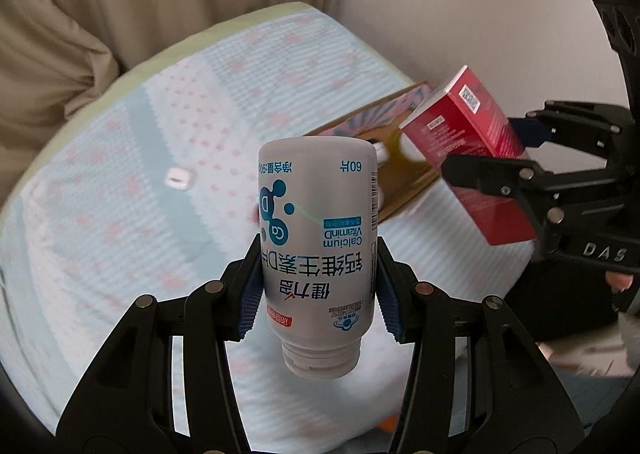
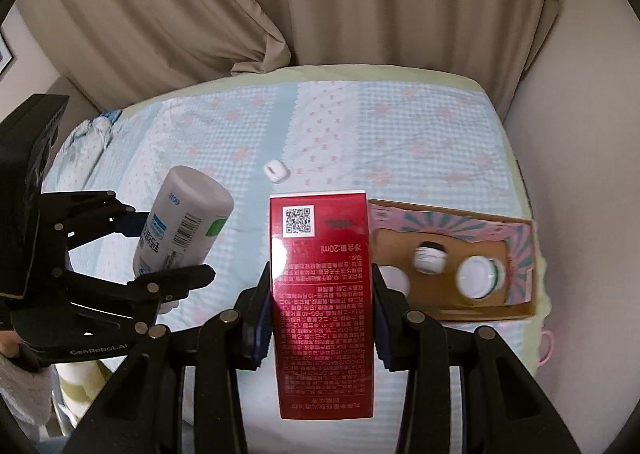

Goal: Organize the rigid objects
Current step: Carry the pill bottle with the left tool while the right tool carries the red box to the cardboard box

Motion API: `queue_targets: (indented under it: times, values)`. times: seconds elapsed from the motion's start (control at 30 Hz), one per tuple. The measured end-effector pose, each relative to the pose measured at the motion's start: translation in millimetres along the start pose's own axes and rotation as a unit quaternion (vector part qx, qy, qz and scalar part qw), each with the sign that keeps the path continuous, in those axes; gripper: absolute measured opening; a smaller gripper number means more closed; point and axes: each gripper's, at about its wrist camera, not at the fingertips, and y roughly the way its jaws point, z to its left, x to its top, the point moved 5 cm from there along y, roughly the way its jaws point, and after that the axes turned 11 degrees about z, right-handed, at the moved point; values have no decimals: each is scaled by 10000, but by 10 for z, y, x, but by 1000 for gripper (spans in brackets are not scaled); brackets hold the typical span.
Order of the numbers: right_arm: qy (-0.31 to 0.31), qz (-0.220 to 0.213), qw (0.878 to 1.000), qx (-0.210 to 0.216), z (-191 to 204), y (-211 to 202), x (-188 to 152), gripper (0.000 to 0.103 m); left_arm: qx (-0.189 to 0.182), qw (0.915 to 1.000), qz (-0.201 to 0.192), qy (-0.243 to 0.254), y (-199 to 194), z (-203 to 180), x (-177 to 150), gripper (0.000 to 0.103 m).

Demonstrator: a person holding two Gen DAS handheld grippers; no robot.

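Observation:
My left gripper is shut on a white calcium tablet bottle, held above the bed with its neck toward the camera; it also shows in the right wrist view. My right gripper is shut on a red carton, held above the bed; it also shows in the left wrist view. An open cardboard box lies on the bed to the right with small white jars inside.
A small white earbud case lies on the blue-and-pink quilt. Beige curtains hang behind the bed. A white wall borders the right side.

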Motion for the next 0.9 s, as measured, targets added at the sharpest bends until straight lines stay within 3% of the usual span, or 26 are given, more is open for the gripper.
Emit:
queue_targets:
  times: [0.17, 0.4, 0.63, 0.9]
  values:
    - [-92, 143, 9999, -19, -658, 8, -52, 38, -124, 9995, 26, -281, 278, -528, 334, 46]
    - [101, 364, 9993, 74, -1465, 214, -3, 38, -215, 9978, 217, -583, 762, -875, 717, 46]
    - [344, 623, 9971, 282, -1878, 655, 161, 38, -154, 9945, 519, -894, 1339, -781, 1036, 46]
    - [715, 973, 9903, 692, -2052, 1423, 199, 38, -33, 9886, 943, -1176, 2090, -569, 1299, 46]
